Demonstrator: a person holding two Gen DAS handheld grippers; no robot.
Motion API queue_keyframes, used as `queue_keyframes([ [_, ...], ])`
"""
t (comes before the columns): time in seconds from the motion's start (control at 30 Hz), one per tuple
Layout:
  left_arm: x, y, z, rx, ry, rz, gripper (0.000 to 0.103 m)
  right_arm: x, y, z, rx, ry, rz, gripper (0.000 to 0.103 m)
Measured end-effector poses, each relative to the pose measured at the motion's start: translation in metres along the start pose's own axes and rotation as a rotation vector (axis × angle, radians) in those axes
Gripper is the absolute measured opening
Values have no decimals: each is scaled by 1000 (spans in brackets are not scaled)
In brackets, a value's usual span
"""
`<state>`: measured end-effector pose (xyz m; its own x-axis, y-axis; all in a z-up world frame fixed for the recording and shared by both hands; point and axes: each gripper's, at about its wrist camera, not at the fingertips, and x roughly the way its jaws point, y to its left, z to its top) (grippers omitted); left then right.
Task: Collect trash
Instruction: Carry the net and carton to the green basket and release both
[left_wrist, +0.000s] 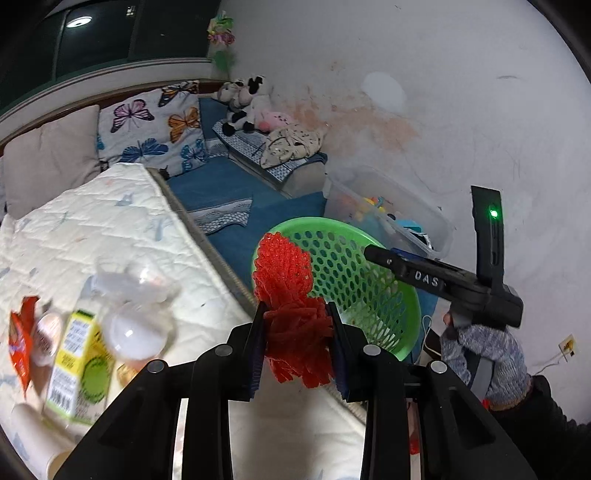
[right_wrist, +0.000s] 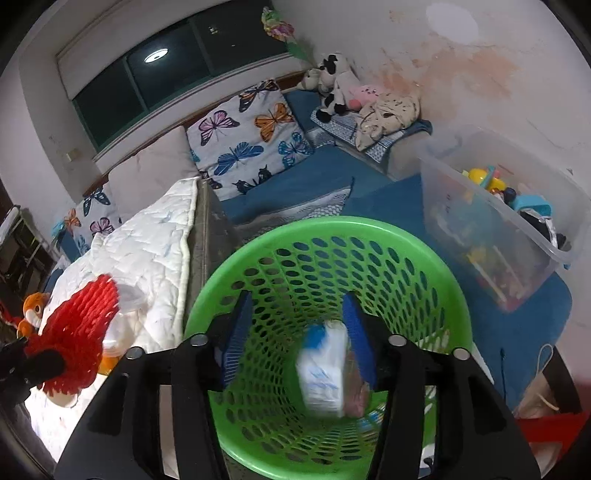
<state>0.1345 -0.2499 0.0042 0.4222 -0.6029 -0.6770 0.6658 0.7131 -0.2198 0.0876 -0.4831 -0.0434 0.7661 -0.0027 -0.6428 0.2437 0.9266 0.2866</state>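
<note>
I am using the green basket (right_wrist: 332, 236) as my landmark; it is standing on the blue floor covering beside the edge of the white quilted mattress (left_wrist: 122, 229). My left gripper (left_wrist: 297, 332) is clenching a red foam net (left_wrist: 288, 288), the kind wrapped round fruit, with both pads pressing into its bunched lower half while the upper part is fanning out above the fingers. In the left wrist view that net is overlapping the basket's near-left rim; in the right wrist view it is showing left of the basket, over the mattress. My right gripper (right_wrist: 295, 339) is pointing down into the basket's mouth with its blue pads spread apart and pressing on nothing. A blurred white and blue packet (right_wrist: 323, 369) is lying inside the basket, between and below those pads, close to the right one. Whether it is touching that pad I cannot tell.

More trash is lying on the mattress, left of the basket: a yellow-green carton (left_wrist: 79, 365), a clear plastic bottle (left_wrist: 136, 314) and a red wrapper (left_wrist: 22, 339), all smeared. A clear storage bin (right_wrist: 495, 221) full of toys is standing just beyond the basket on its right.
</note>
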Motion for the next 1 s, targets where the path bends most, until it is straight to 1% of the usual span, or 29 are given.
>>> queue_keyframes([
  [0.23,36,-17,13,27,40,-28,31,-16,-9,-6,31,-22,-3,63],
  [0.3,45,-20,15,28,51,-38,32,-23,-11,-7,37,-32,-2,67],
  [0.5,72,-29,16,15,90,-56,35,-37,-14,-13,34,-57,-9,75],
  [0.53,75,-30,16,16,92,-57,40,-39,-14,-15,37,-60,-7,75],
  [0.6,80,-32,15,13,94,-59,45,-42,-15,-18,43,-61,0,76],
  [0.7,83,-33,14,11,93,-61,58,-45,-14,-21,45,-63,3,77],
  [0.87,80,-30,10,8,82,-50,60,-49,-9,-27,41,-63,8,80],
  [0.93,72,-27,7,6,69,-39,60,-51,-4,-30,32,-60,17,81],
  [1.0,63,-23,3,6,53,-23,60,-53,2,-32,19,-60,26,85],
])
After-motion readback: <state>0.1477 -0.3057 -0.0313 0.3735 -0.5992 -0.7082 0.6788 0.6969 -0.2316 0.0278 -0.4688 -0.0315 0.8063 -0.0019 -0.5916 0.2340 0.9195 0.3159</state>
